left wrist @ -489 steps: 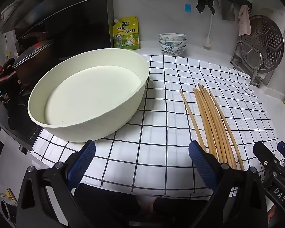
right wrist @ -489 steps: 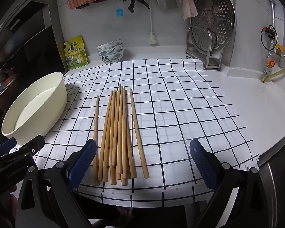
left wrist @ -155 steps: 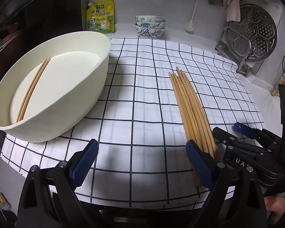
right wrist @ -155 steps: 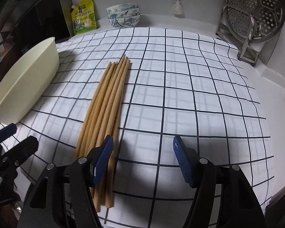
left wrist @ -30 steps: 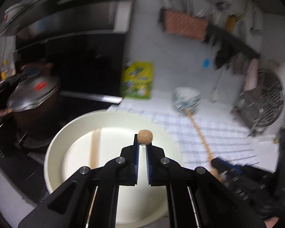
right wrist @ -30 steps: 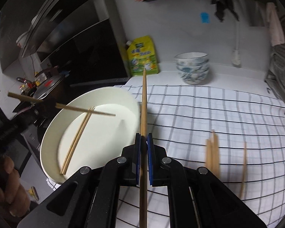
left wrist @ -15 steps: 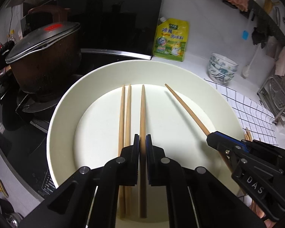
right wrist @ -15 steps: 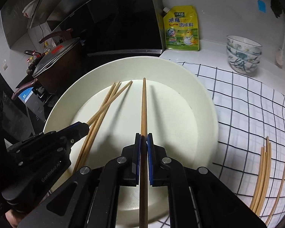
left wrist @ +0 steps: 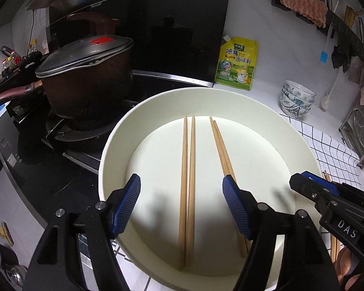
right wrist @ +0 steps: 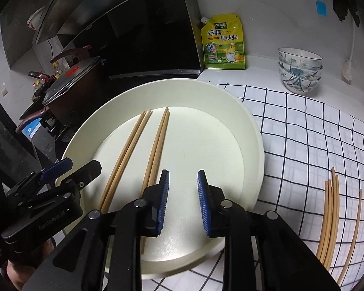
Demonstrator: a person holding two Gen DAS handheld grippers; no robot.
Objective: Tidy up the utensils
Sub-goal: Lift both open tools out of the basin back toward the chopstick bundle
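Note:
A cream round basin holds two pairs of wooden chopsticks: one pair and another. My left gripper hovers over the basin's near side with its jaws opening and nothing gripped; the first pair lies below the gap. My right gripper hangs over the basin too, its jaws opening with nothing between them. Several more chopsticks lie on the checked cloth at the right.
A lidded brown pot sits on the stove left of the basin. A yellow seasoning pouch and stacked patterned bowls stand by the back wall. A metal rack is at the far right. The checked cloth covers the counter.
Both grippers held one chopstick each half a second ago; both have let go and opened, and the chopsticks now lie in the basin as a second pair.

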